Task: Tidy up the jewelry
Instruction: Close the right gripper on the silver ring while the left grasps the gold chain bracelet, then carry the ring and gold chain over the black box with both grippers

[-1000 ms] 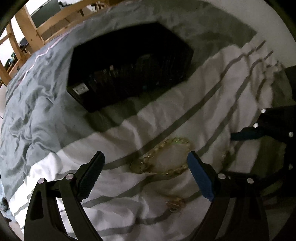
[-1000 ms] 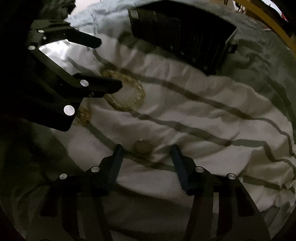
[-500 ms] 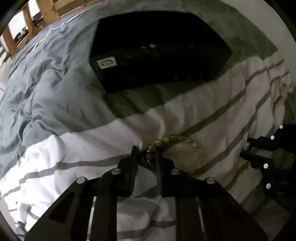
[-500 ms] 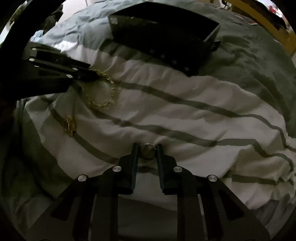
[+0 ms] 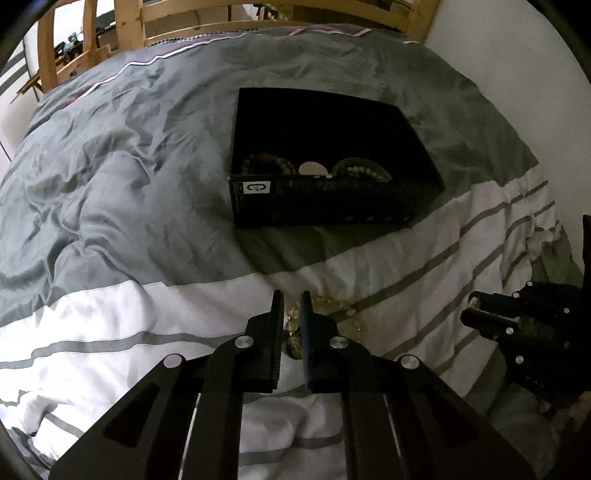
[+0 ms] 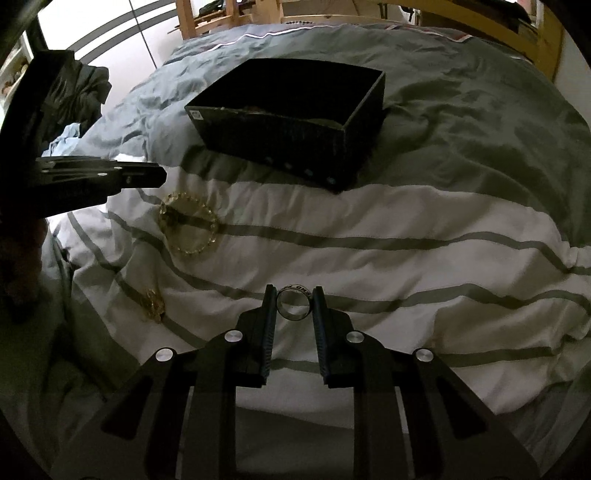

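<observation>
The bed cover (image 6: 369, 236) is wide and soft, with lots of bare room in the middle and on the grey part to the side. The black box (image 5: 325, 199) sits on it, open at the top, so a hand can come in from above. Its 4 walls block the way from the side. The wooden bed frame (image 5: 129, 26) stands far behind. A small gold piece (image 6: 153, 304) lies near the edge.
</observation>
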### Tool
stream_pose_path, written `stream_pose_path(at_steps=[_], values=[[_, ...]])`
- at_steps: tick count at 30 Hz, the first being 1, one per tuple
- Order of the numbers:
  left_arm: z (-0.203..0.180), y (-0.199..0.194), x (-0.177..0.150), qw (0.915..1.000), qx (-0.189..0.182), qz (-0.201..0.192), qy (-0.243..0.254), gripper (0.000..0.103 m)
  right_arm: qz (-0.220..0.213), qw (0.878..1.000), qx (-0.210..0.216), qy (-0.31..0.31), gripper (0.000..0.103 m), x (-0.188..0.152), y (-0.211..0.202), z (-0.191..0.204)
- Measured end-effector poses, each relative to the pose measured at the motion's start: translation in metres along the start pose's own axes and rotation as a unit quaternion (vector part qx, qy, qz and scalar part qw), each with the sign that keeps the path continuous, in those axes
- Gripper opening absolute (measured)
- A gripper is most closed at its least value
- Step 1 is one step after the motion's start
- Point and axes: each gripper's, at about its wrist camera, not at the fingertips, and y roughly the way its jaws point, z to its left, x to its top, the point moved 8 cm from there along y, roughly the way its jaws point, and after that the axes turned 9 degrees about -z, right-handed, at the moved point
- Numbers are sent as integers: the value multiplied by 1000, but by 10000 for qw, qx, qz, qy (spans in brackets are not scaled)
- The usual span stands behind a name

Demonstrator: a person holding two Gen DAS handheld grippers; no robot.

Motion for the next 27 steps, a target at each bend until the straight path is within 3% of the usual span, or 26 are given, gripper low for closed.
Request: stream_pose_path(at_steps=[3, 5, 6, 8, 9, 11, 12, 13, 14, 16, 21, 27], values=[[-2, 7, 0, 9998, 138, 113, 121, 11, 29, 10000, 7, -19, 20, 0, 5, 2], [-1, 12, -3, 9984, 440, 147, 319, 46, 52, 10000, -9, -25, 20, -2, 4, 3], [0, 14, -1, 9966, 682, 84, 458, 82, 58, 10000, -1, -19, 20, -2, 6, 4], [1, 16, 7, 9903, 1150, -166, 763, 85, 52, 10000, -5, -12, 20, -2, 6, 4], [-2, 21, 8, 9888, 1164, -128, 921, 85, 50, 10000, -1, -8, 20, -2, 6, 4], [-7, 33, 2, 9917, 873, 135, 932, 69, 47, 10000, -3, 1, 20, -2, 7, 4], [-8, 40, -4, 9920, 792, 348, 916, 39, 45, 10000, -7, 8, 20, -2, 7, 4], [-6, 46, -10, 9913, 780, 554, 906, 27, 39, 10000, -8, 21, 20, -2, 7, 3], [-4, 49, -15, 9906, 803, 648, 894, 26, 37, 10000, -8, 28, 20, -2, 8, 3], [-3, 45, -13, 9917, 780, 584, 843, 13, 23, 10000, -17, 41, 20, -2, 8, 3], [10, 26, 1, 9976, 560, 291, 279, 8, -69, 9999, -26, 84, 20, 0, 5, 0], [12, 5, 12, 9993, 353, -125, 64, 7, -465, 9988, -34, 134, 20, 13, -9, -2]])
